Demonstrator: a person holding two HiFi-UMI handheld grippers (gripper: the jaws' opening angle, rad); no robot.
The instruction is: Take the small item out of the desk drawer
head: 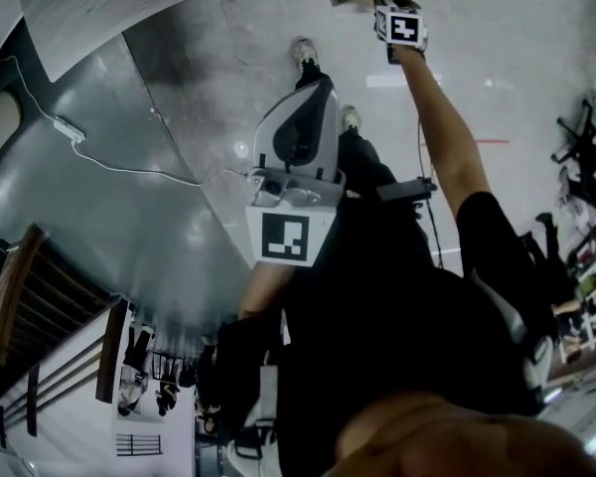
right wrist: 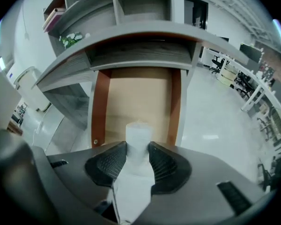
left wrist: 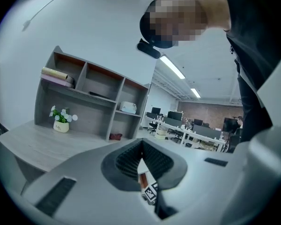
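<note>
I see the drawer [right wrist: 138,102] open on top, walled by its sides [right wrist: 99,107] left and right, the tabletop [right wrist: 140,32] overhanging its back, free floor [right wrist: 213,121] to the right, and the item [right wrist: 139,131] filling my right hand-held gripper [right wrist: 138,148].

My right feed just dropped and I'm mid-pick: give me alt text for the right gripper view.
The right gripper is clamped on a small white item, held over the open wooden drawer of a grey desk. Shelves rise at the desk's back.
</note>
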